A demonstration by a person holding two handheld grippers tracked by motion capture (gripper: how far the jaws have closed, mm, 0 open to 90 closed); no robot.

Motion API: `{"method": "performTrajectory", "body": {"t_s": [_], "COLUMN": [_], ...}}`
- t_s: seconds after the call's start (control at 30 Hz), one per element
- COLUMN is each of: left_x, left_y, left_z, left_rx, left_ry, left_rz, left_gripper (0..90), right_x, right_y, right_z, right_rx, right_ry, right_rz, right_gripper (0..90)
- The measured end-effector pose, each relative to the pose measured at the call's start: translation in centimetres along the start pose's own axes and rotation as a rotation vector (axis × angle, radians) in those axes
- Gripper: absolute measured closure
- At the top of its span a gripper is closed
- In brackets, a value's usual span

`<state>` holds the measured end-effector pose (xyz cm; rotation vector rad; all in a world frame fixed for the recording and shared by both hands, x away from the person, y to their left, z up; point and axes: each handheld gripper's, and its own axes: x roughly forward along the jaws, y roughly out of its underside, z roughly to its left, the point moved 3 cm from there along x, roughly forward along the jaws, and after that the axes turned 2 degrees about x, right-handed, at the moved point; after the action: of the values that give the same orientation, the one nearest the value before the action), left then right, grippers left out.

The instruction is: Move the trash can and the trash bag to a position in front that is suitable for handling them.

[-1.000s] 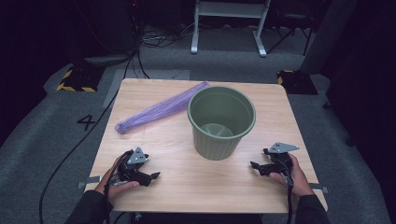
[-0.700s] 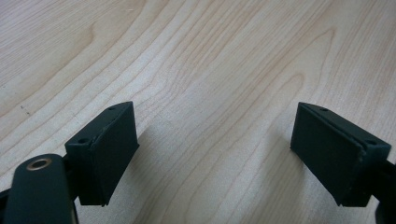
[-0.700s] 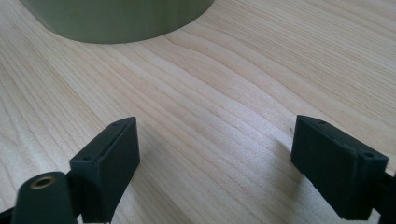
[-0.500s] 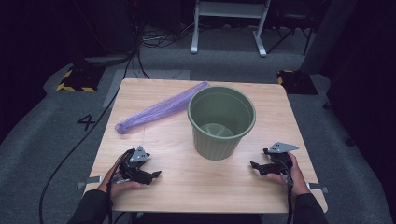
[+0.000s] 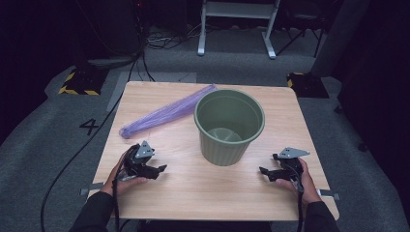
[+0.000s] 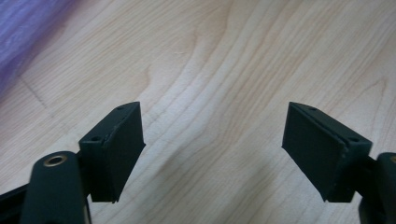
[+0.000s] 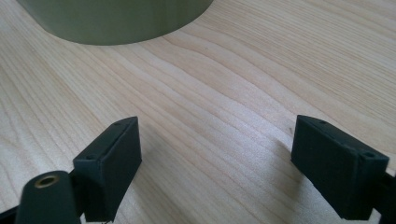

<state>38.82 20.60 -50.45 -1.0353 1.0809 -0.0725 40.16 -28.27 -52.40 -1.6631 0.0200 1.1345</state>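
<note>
Resting low on the wooden bench (image 5: 212, 193), both tools sit at the near edge with nothing started yet, as far as I can judge. The left tool (image 5: 162, 168) has its jaws spread wide over bare wood and grips nothing; the right tool (image 5: 262, 170) is likewise wide open and empty. Between them, toward the middle of the bench, stands an upright green plastic bin (image 5: 229, 126) with no liner in it. A rolled purple bin bag (image 5: 167, 112) lies slantwise on the far left part of the bench, its far end close by the bin's rim, its near end not far beyond the left tool. Everything seems still to do — picking up the bag, opening it, fitting it into the bin.
</note>
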Motion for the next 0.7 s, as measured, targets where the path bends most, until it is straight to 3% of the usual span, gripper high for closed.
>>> {"method": "performTrajectory", "body": {"t_s": [0.3,0.47,0.6,0.7], "left_x": [-0.9,-0.6,-0.2,0.0], "left_y": [-1.3,-2.3,-2.8,-3.2], "left_z": [1.7,3.3,3.9,4.3], "left_rx": [-0.023,-0.058,-0.051,-0.052], "left_ry": [-0.048,-0.038,-0.041,-0.039], "left_rz": [-0.05,-0.113,-0.127,-0.109], "left_gripper": [23.1,23.0,22.1,21.9], "right_x": [-0.1,-0.1,-0.1,-0.1], "right_y": [0.1,0.1,0.1,0.1], "right_z": [0.2,0.2,0.2,0.2], "right_rx": [0.019,0.019,0.019,0.019], "right_ry": [0.017,0.017,0.016,0.016], "right_rz": [-0.003,-0.003,-0.003,-0.003], "right_gripper": [16.5,16.5,16.5,16.5]}}
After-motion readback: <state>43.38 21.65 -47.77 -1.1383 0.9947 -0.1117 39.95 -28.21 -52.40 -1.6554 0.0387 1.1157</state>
